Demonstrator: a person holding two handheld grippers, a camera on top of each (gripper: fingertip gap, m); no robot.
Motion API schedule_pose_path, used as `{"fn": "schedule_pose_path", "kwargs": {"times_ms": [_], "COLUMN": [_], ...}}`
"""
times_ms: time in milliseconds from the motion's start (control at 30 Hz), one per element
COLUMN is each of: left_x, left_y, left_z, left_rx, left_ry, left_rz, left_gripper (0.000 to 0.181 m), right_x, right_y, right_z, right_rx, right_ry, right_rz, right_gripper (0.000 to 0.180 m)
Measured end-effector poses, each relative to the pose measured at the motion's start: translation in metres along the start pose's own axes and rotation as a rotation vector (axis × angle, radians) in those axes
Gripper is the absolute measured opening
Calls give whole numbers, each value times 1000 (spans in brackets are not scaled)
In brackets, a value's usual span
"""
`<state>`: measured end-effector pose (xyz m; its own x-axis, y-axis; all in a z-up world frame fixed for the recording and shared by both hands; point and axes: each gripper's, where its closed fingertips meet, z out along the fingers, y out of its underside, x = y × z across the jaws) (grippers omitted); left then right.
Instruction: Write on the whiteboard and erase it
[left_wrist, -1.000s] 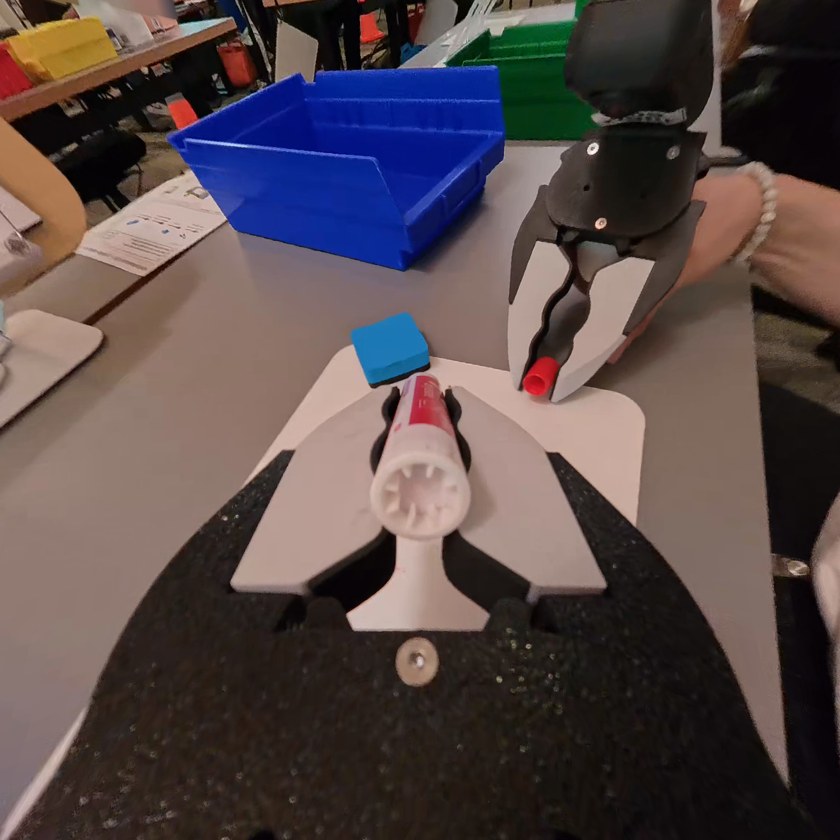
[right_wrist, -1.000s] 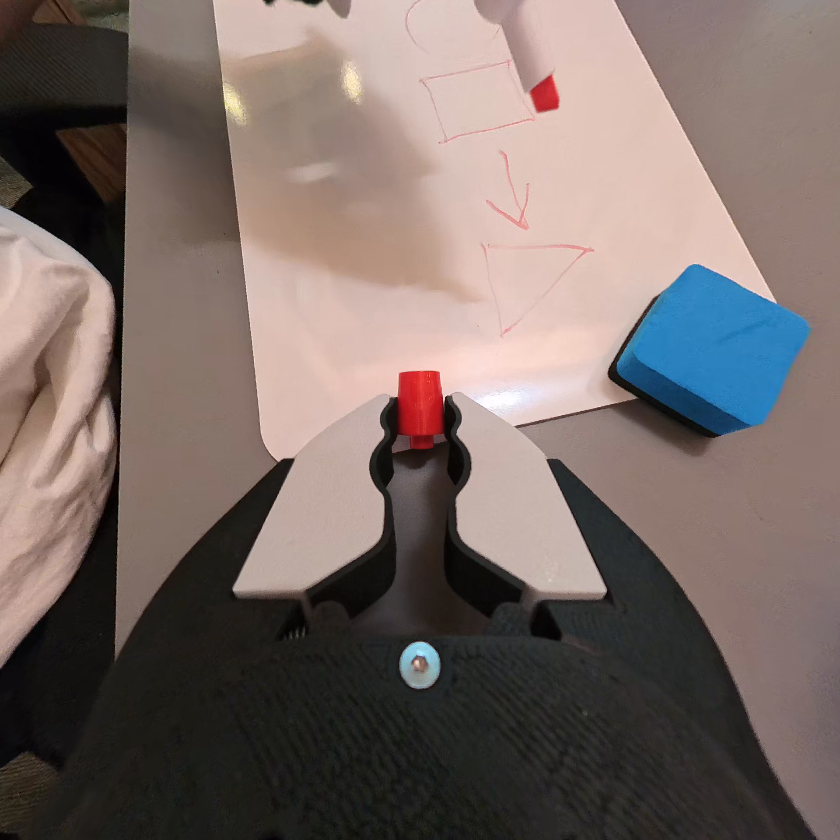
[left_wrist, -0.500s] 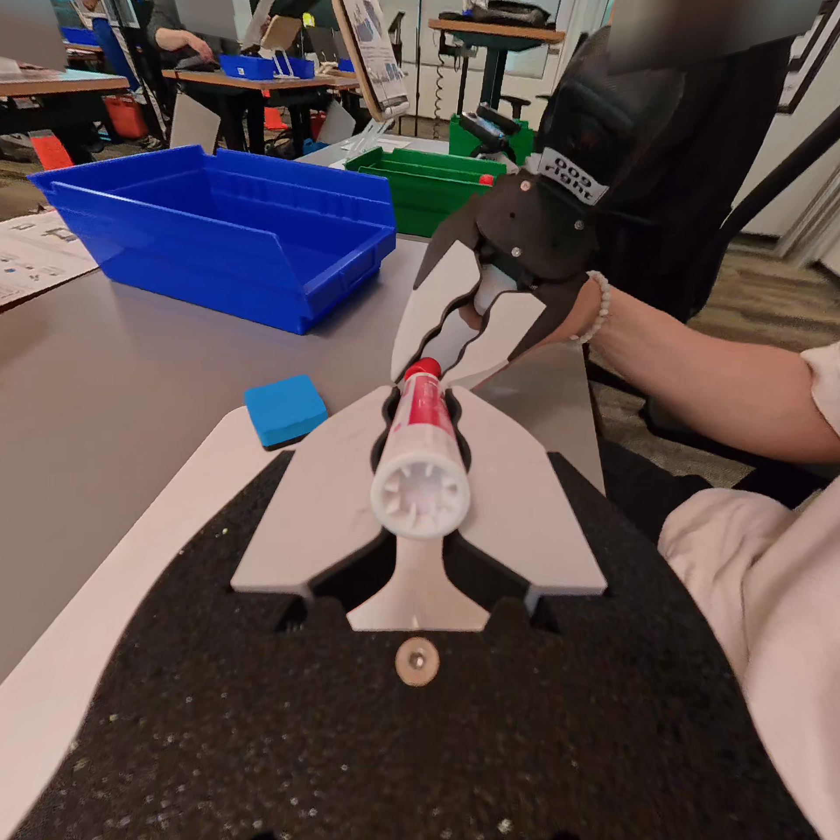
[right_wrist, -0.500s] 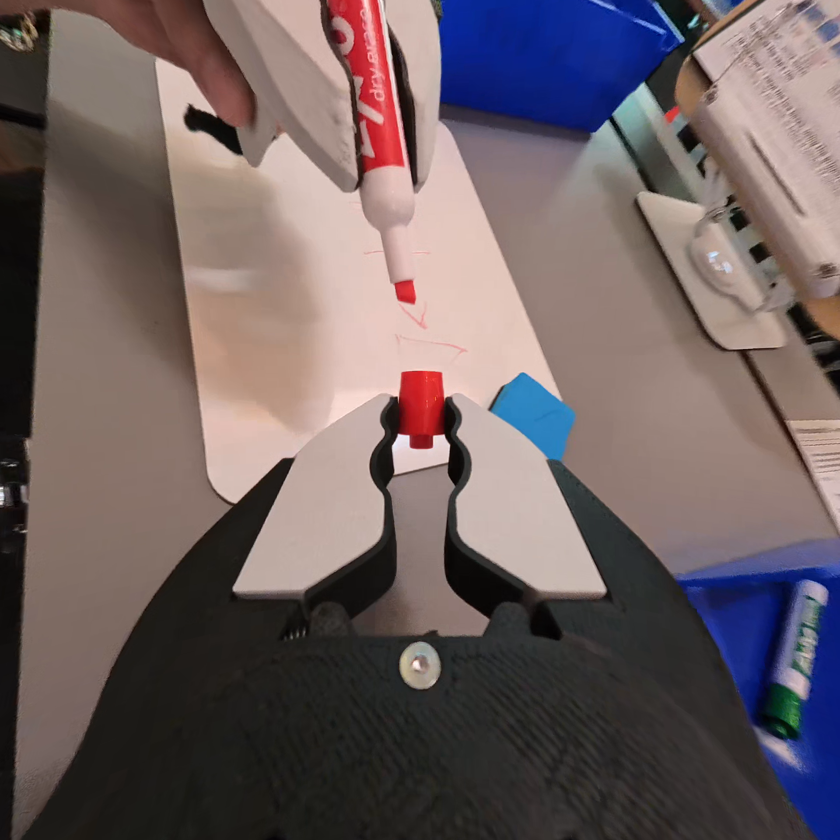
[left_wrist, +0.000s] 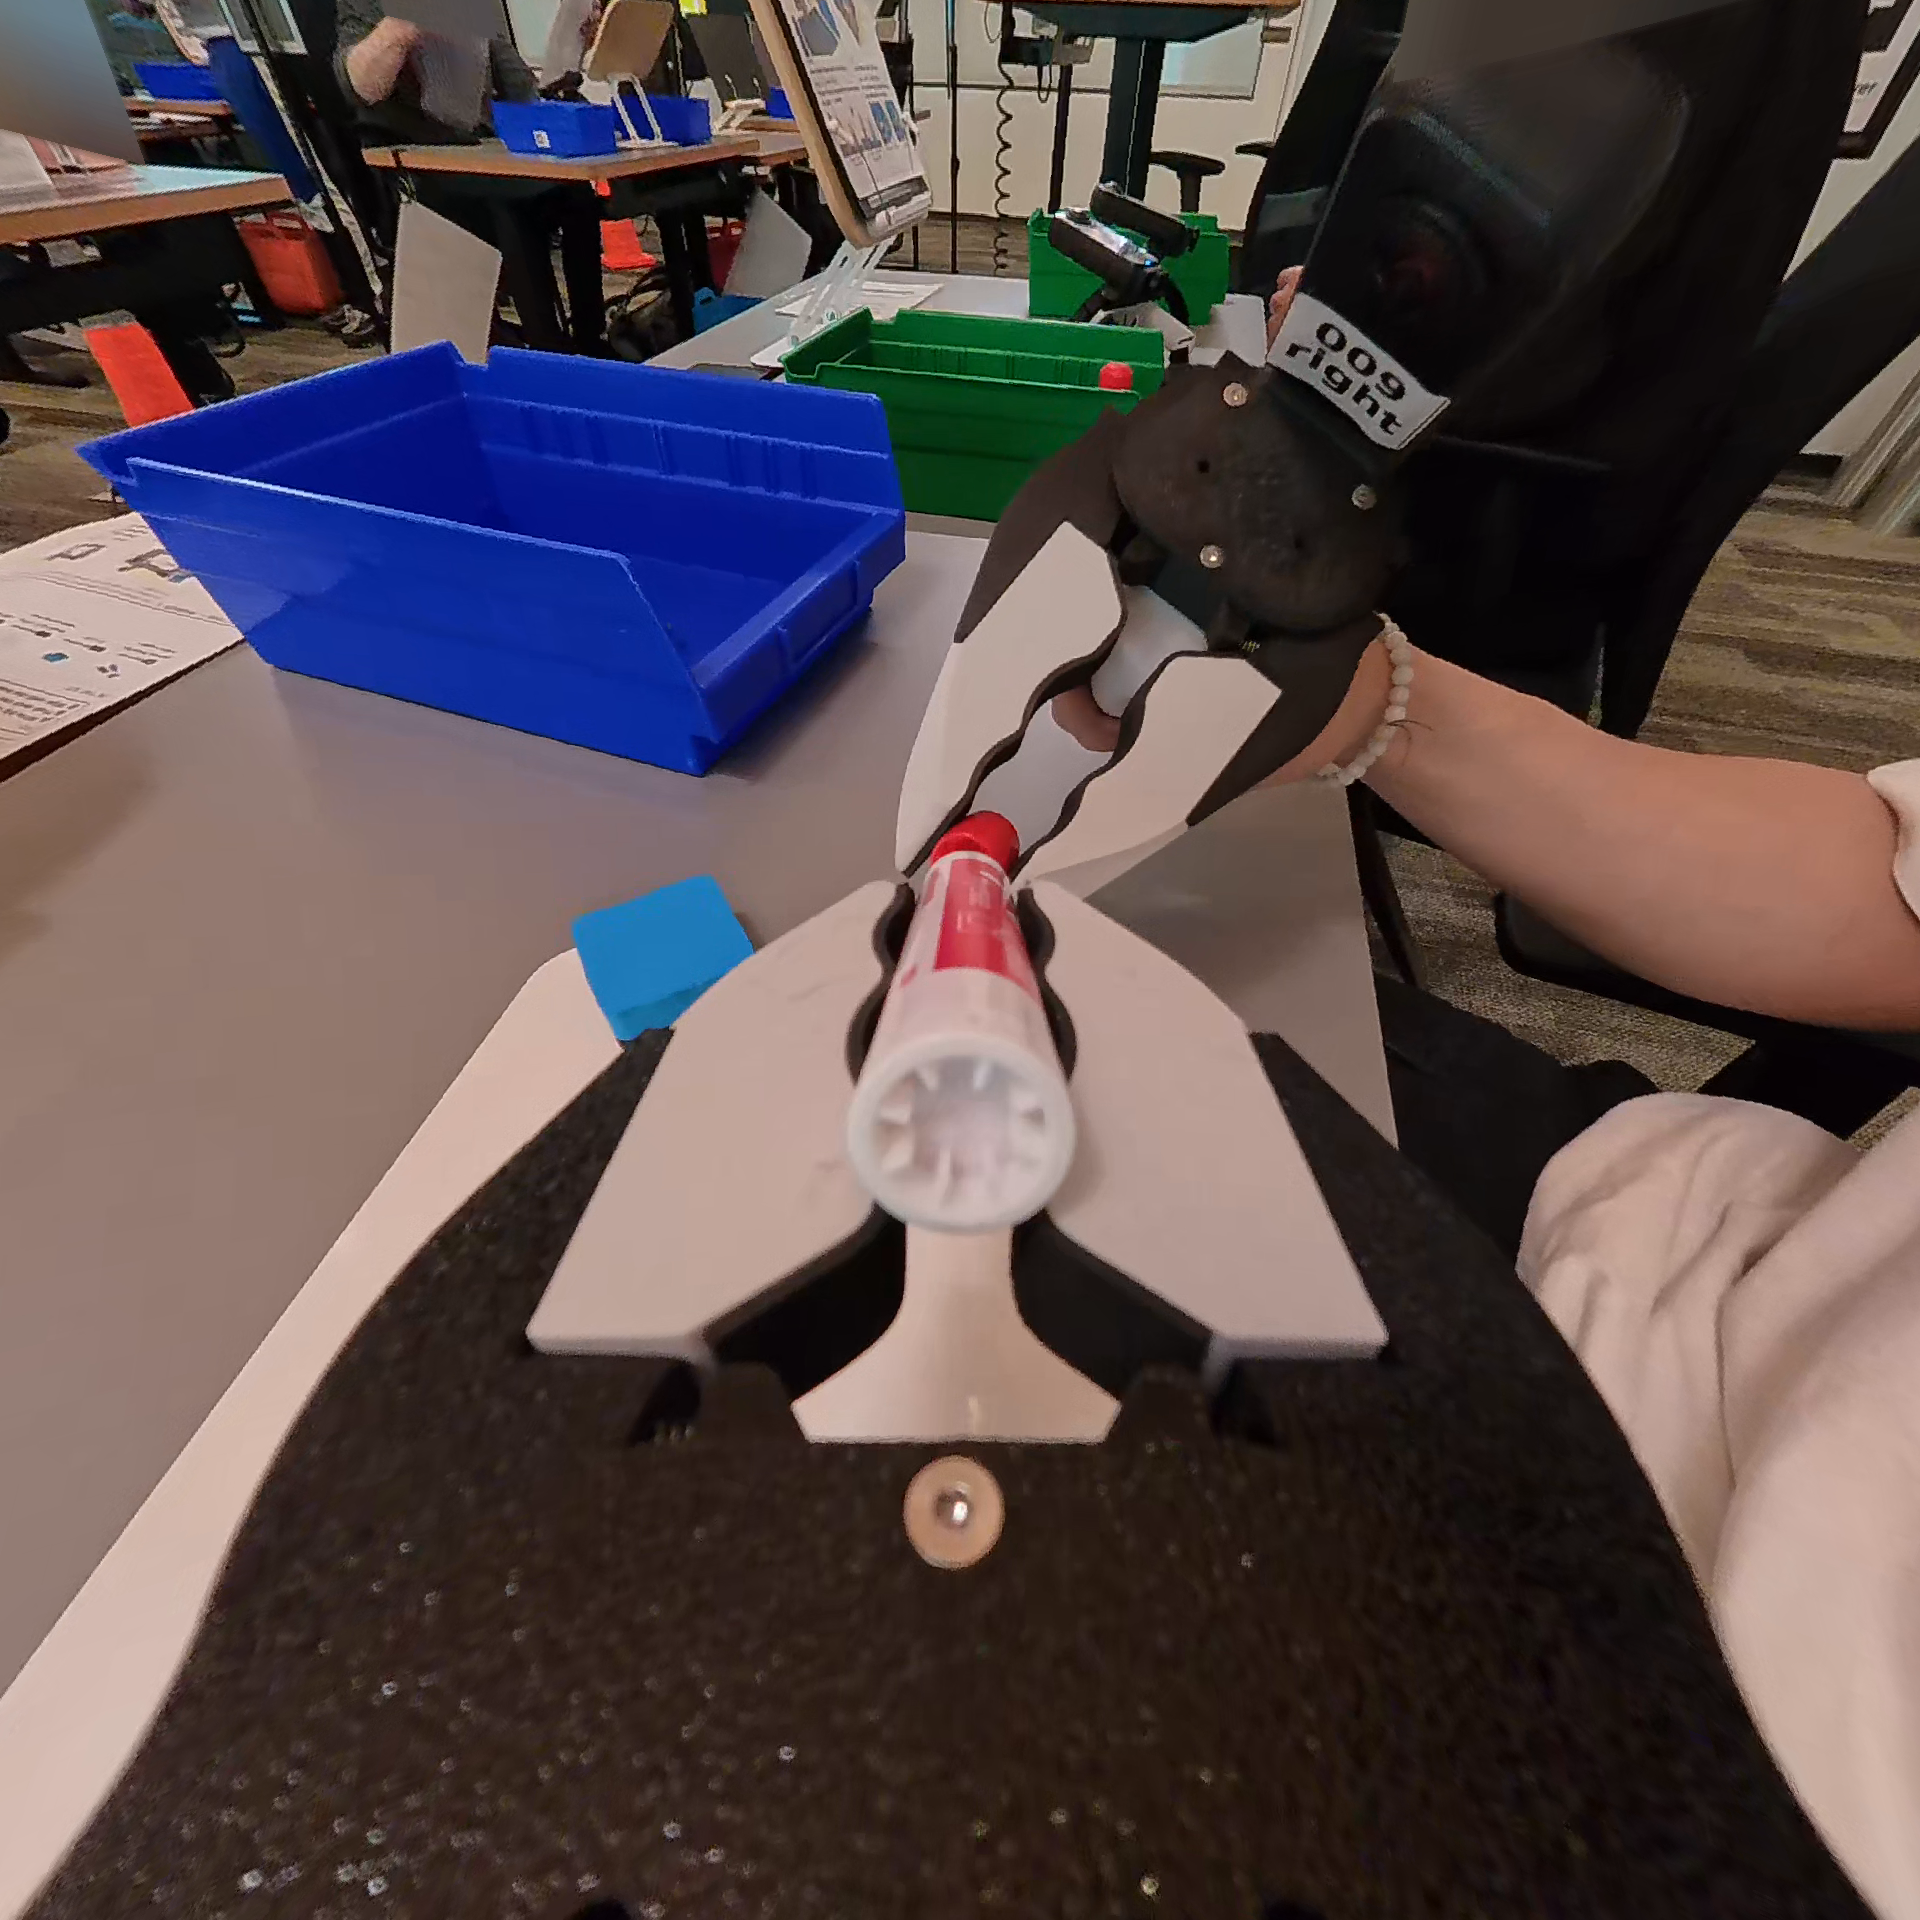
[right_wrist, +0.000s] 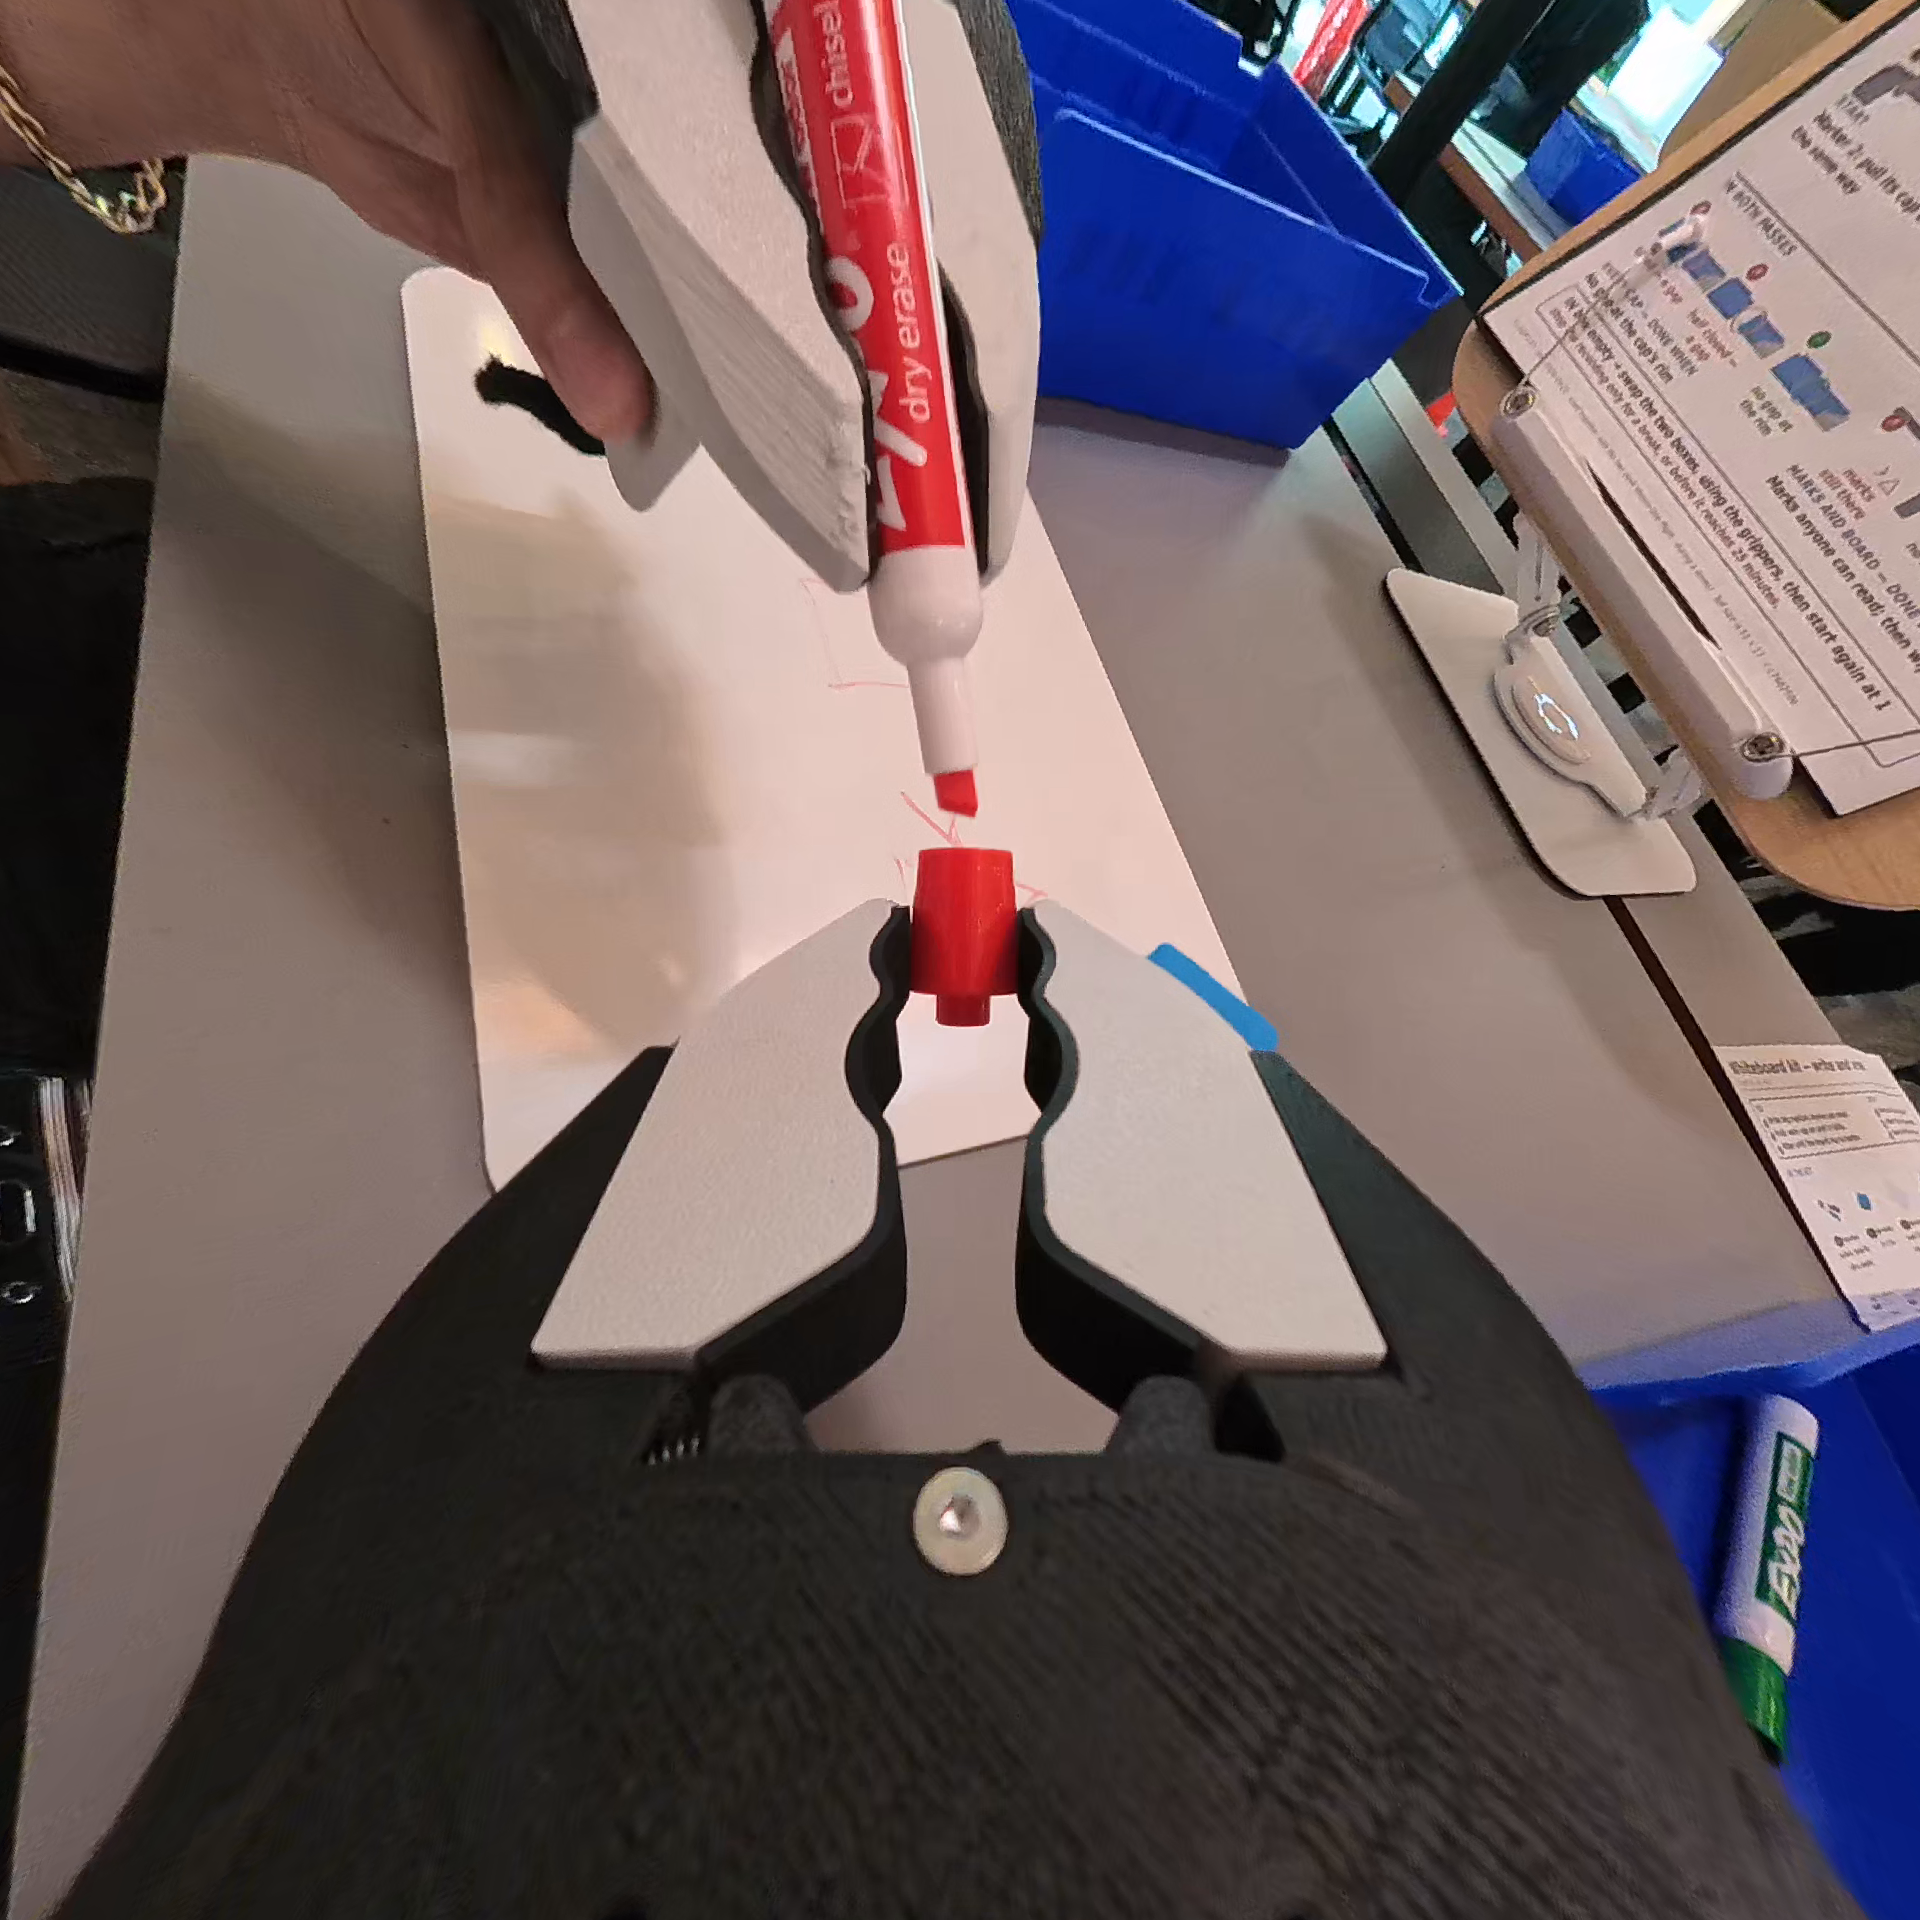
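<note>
Right wrist view: right claw pinches stubby red cap; left claw clamps cylindrical marker.

Glossy white whiteboard reflecting light; smooth matt grey table. Shiny plastic marker and cap. Soft foam-like blue eraser. Glossy plastic blue bin. Grainy black gripper shells, matt grey fingers.
</note>
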<state>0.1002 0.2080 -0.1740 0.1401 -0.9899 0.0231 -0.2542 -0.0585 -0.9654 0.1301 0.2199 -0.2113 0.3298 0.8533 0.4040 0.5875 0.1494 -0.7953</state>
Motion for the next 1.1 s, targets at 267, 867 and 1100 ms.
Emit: {"fn": "schedule_pose_path", "kwargs": {"times_ms": [267, 867, 1100], "left_x": [4, 4, 4], "left_y": [4, 8, 10], "left_z": [5, 3, 3], "left_rx": [-6, 22, 11], "left_ry": [20, 155, 134], "left_rz": [-12, -308, -227], "left_gripper": [19, 19, 19], "right_x": [-6, -9, -11], "right_y": [-12, -22, -21], "right_z": [3, 6, 8], "right_rx": [30, 4, 2], "right_ry": [-7, 41, 26], "right_rz": [-29, -59, -34], "right_gripper": [20, 18, 18]}}
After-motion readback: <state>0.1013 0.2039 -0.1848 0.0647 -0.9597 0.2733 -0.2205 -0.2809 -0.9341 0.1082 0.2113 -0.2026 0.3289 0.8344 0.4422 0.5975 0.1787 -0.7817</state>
